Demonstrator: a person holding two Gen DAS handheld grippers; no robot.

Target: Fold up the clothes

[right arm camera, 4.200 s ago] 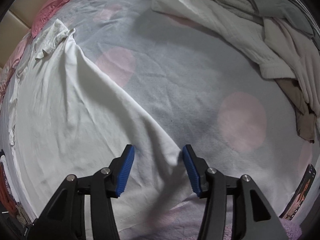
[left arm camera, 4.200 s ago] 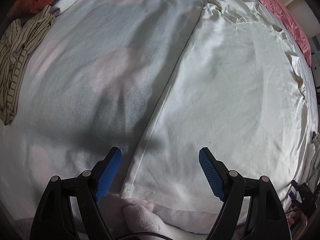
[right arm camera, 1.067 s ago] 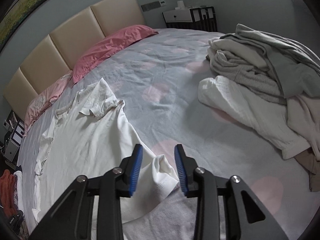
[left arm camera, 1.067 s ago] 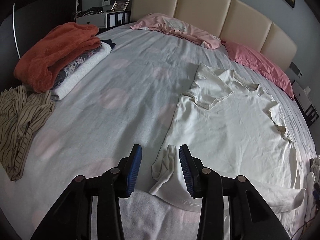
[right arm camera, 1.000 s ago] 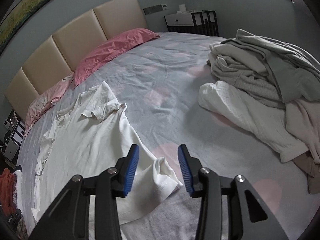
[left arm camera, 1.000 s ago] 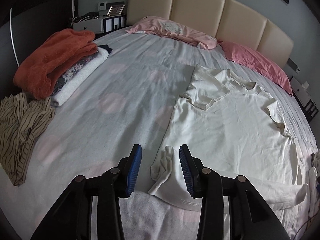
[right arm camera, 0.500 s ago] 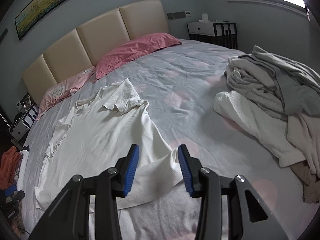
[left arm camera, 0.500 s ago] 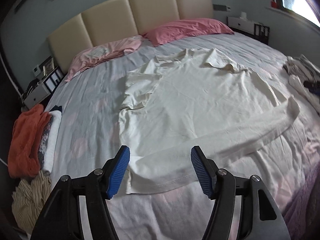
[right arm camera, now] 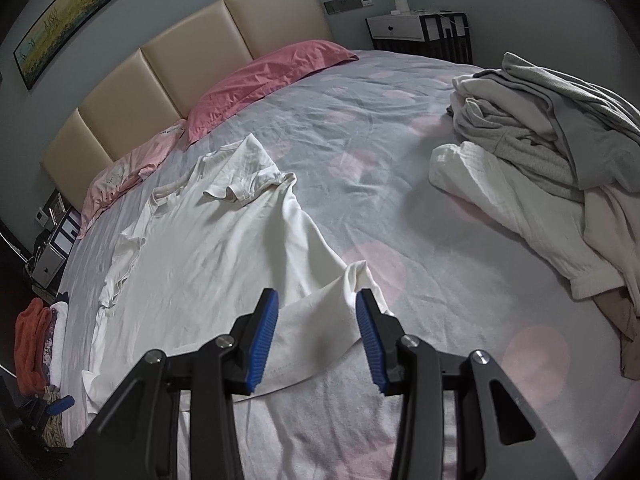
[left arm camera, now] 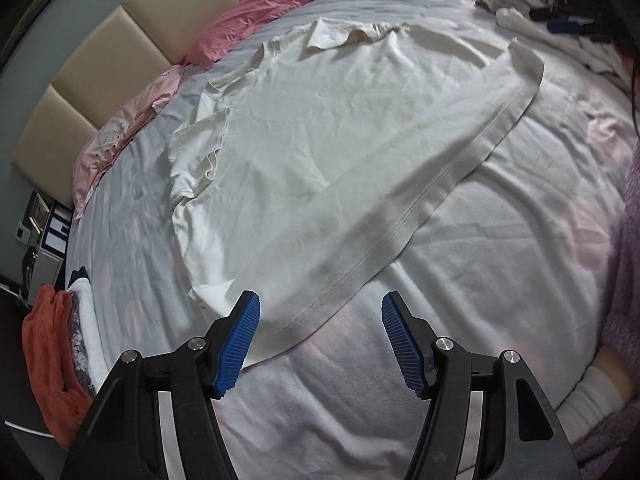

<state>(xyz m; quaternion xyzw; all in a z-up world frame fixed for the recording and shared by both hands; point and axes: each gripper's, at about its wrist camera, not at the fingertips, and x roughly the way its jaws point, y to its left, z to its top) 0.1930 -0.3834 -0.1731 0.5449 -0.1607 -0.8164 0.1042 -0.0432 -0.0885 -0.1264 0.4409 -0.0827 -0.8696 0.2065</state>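
A white T-shirt (left arm camera: pixel 320 140) lies flat on the bed, its bottom part folded up over the body as a long band with the stitched hem (left arm camera: pixel 400 220) on top. My left gripper (left arm camera: pixel 320 344) hovers open above the near end of that hem with nothing between its pads. In the right wrist view the shirt (right arm camera: pixel 200 260) spreads to the left. Its folded corner (right arm camera: pixel 356 276) lies on the sheet just beyond my right gripper (right arm camera: pixel 316 336), which is open. The fabric passes under the fingers and the pads do not press it.
Pink pillows (right arm camera: pixel 272 72) and a beige headboard (right arm camera: pixel 180 64) are at the far end. A heap of unfolded grey and white clothes (right arm camera: pixel 540 152) lies at the right. A folded stack topped with an orange piece (left arm camera: pixel 48 360) sits at the left edge. A person's purple sleeve (left arm camera: pixel 616 320) is near right.
My left gripper let go of the shirt's corner, opened wide, rolled and swung round to look along the hem. The shirt's bottom now lies folded up. The right gripper barely moved.
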